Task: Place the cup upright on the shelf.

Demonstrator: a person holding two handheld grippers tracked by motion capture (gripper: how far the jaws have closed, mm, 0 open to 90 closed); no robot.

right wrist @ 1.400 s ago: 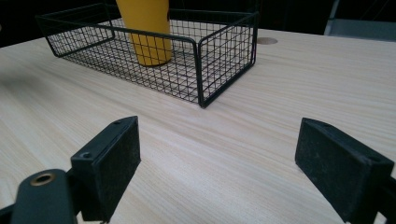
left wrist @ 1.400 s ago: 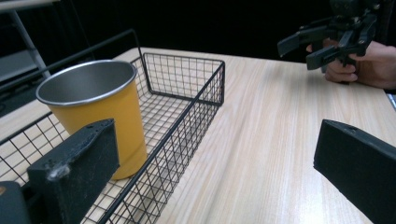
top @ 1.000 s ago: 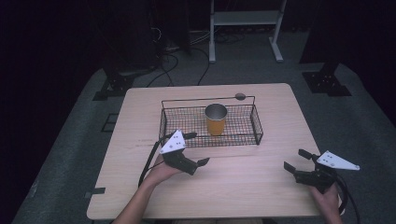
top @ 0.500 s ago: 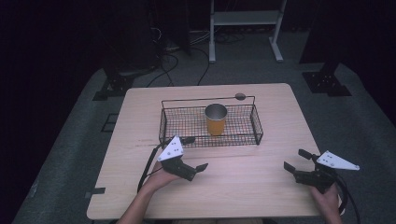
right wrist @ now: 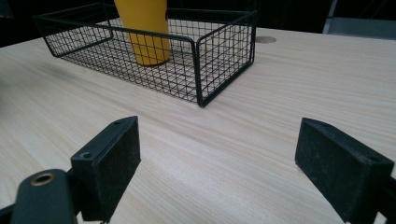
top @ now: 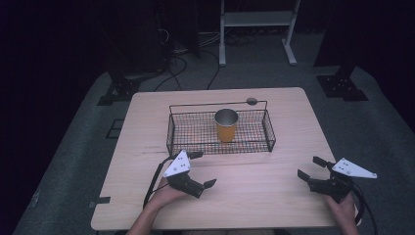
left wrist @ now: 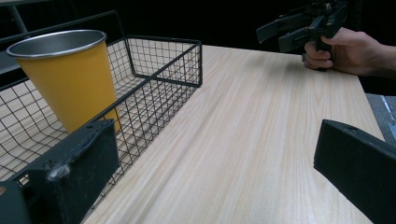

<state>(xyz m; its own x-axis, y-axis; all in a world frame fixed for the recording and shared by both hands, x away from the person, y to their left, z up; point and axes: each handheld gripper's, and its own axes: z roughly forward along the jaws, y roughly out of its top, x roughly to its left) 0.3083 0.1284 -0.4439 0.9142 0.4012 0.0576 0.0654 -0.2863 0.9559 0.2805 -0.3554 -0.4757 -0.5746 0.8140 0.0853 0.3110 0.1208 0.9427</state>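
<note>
You hold the left gripper [top: 202, 169] and right gripper [top: 310, 167] spread and empty. No writing reads on the yellow cup [left wrist: 67, 77] in the wire basket [top: 270, 129].

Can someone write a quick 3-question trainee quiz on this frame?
1. True or false: the orange cup stands upright inside the wire basket.
2. Which tongs are nearer the basket: A) left tongs, B) right tongs?
3. Fill in: both tongs' jaws are ____.

Key: 1 true. 2 A. 3 open; nothing sits between either pair of jaws.
</note>
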